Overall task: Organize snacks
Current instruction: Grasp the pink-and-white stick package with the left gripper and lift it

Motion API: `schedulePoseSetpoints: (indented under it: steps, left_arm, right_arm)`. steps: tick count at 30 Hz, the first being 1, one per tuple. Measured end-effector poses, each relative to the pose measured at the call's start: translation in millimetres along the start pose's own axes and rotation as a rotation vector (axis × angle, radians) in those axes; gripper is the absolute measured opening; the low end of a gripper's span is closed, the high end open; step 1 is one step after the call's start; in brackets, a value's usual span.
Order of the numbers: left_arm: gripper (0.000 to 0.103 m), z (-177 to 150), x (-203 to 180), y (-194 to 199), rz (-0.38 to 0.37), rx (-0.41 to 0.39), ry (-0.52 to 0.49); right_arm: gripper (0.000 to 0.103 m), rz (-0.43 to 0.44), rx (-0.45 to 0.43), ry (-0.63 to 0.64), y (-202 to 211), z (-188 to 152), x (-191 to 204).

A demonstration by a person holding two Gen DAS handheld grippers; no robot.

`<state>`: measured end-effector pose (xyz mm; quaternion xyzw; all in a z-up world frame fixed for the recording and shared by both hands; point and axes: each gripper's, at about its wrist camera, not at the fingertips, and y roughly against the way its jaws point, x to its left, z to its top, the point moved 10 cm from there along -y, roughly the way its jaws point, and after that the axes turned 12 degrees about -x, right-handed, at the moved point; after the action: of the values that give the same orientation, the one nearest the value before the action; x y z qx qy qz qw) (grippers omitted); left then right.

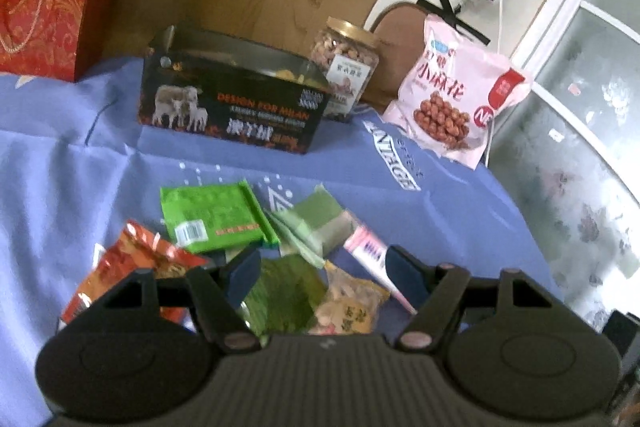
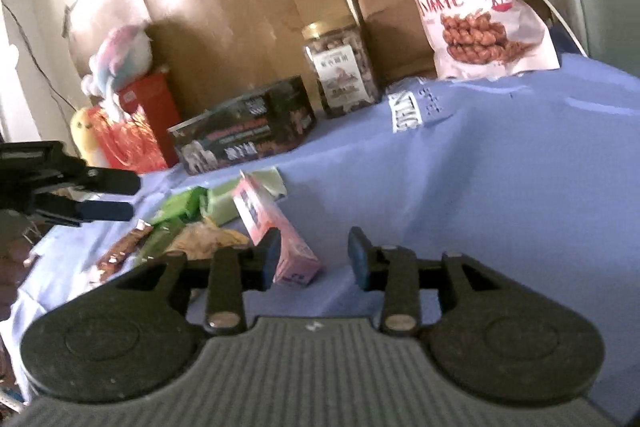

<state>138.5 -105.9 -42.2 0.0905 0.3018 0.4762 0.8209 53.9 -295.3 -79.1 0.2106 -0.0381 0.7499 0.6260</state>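
Both tongs apart: right gripper (image 2: pixel 314 255) beside pink carton (image 2: pixel 276 235); left gripper (image 1: pixel 322 273) over packets. Centre carton between pads, then squeeze gently.

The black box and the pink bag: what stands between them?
The nut jar stands between the black box and the pink bag, close to the box's right end; both views show it.

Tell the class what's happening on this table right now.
A person is sorting snacks with two handheld claws. The left claw hovers open over a heap of small packets. The right claw is open beside a pink carton, not gripping it. The black open box, nut jar and pink snack bag stand behind.
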Motion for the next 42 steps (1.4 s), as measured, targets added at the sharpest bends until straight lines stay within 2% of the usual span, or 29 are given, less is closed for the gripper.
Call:
schedulePoseSetpoints:
  steps: [3, 7, 9, 13, 15, 16, 18, 23, 24, 25, 26, 28, 29, 30, 31, 34, 38, 40, 42]
  left_arm:
    - [0.075, 6.7, 3.9, -1.8, -0.007, -0.013, 0.001]
    - [0.075, 9.1, -3.4, -16.7, -0.034, 0.001, -0.019]
    - [0.075, 8.5, -15.7, -27.1, -0.068, 0.02, -0.049]
    - [0.072, -5.9, -53.0, -46.5, -0.188, 0.117, -0.061]
    - [0.072, -15.7, -65.0, -54.5, -0.201, 0.155, -0.084]
    - [0.073, -22.1, -67.0, -60.0, -0.189, 0.183, -0.088]
    - [0.074, -34.3, -66.9, -71.9, -0.165, 0.244, -0.066]
    - [0.073, -44.4, -69.4, -86.5, -0.189, 0.259, 0.001]
    - [0.064, -45.5, -68.1, -87.5, -0.186, 0.252, -0.003]
    - [0.046, -46.6, -66.5, -89.2, -0.175, 0.248, -0.015]
    - [0.042, -47.7, -63.6, -89.9, -0.158, 0.237, -0.036]
    - [0.037, -46.6, -61.7, -86.2, -0.189, 0.231, -0.004]
    - [0.034, -44.4, -60.8, -82.4, -0.206, 0.223, 0.008]
    - [0.024, -41.0, -61.8, -76.9, -0.233, 0.208, 0.009]
    - [0.016, -38.9, -64.0, -72.7, -0.258, 0.204, 0.012]
    - [0.017, -30.6, -68.6, -59.4, -0.319, 0.193, 0.03]
    - [0.019, -22.7, -54.7, -54.5, -0.259, 0.166, -0.011]
    - [0.027, -19.6, -48.7, -51.4, -0.254, 0.161, -0.017]
    - [0.03, -17.7, -50.1, -45.2, -0.278, 0.161, -0.024]
  right_arm:
    - [0.042, 0.031, -0.002, 0.014, 4.2, -1.1, 11.1]
    - [0.044, 0.03, 0.013, 0.063, 1.7, -3.3, 21.4]
    - [0.047, 0.018, 0.022, 0.082, 1.3, -5.7, 21.6]
    - [0.048, 0.015, 0.058, 0.08, -0.3, -16.9, 22.4]
    - [0.039, 0.005, 0.072, 0.091, -3.7, -22.3, 22.0]
    - [0.031, -0.003, 0.083, 0.087, -6.5, -24.5, 20.6]
    - [0.028, -0.004, 0.1, 0.067, -11.3, -27.5, 19.2]
    - [0.023, 0.056, 0.111, 0.058, -16.0, -32.0, 33.5]
    - [0.023, 0.069, 0.105, 0.065, -14.9, -32.0, 38.3]
    - [0.023, 0.07, 0.092, 0.082, -13.0, -31.4, 42.6]
    - [0.023, 0.056, 0.078, 0.116, -11.3, -30.3, 46.1]
    - [0.023, 0.045, 0.064, 0.15, -8.3, -28.4, 51.7]
    - [0.011, 0.059, 0.056, 0.137, -6.0, -26.0, 55.4]
    - [0.003, 0.08, 0.051, 0.128, -4.4, -23.9, 60.1]
    - [0.002, 0.099, 0.036, 0.121, -2.2, -20.3, 65.7]
    - [0.002, 0.121, 0.002, 0.171, -4.1, -12.0, 84.4]
    - [0.007, 0.151, 0.047, 0.196, -9.7, -15.4, 94.7]
    - [0.007, 0.123, 0.03, 0.203, -5.5, -11.2, 88.4]
    - [0.008, 0.065, 0.006, 0.199, -3.0, -1.3, 71.8]
